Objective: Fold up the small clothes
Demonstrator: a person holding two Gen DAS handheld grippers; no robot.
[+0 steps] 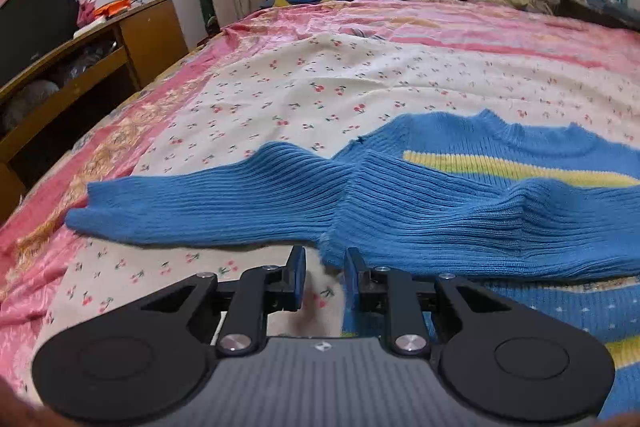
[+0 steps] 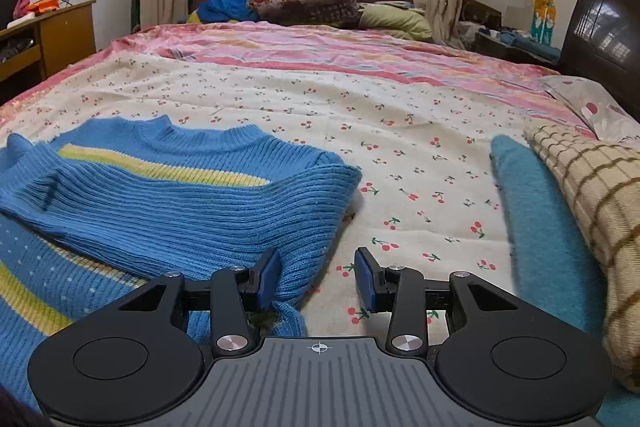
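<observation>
on the bed (image 2: 400, 131), upon the cream sheet with small cherries, lies the blue sweater (image 2: 172, 187) with yellow stripes. both sleeves are folded across the chest, and the neck points toward the window. in the left wrist view the left sleeve (image 1: 200, 203) reaches out to the left, with its cuff at the edge of the pink cover.

the left gripper (image 1: 324, 277) has its fingers (image 1: 297, 277) a little apart. between them i see only the sheet, and the edge of the sweater sits just ahead of the tips. the right gripper (image 2: 318, 277) has its fingers wider apart; its left finger (image 2: 269, 281) touches the knit fold, which lies partly in the gap, but the pads do not press on it. so nothing is held by either one.

i judge that the sleeve fold is just laid down and let go. the next move, i think, is to take the lower hem near the person and bring it up toward the collar. this asks both grippers to close on the hem at the same level, so that the folded sleeves are not pulled out of place.
</observation>
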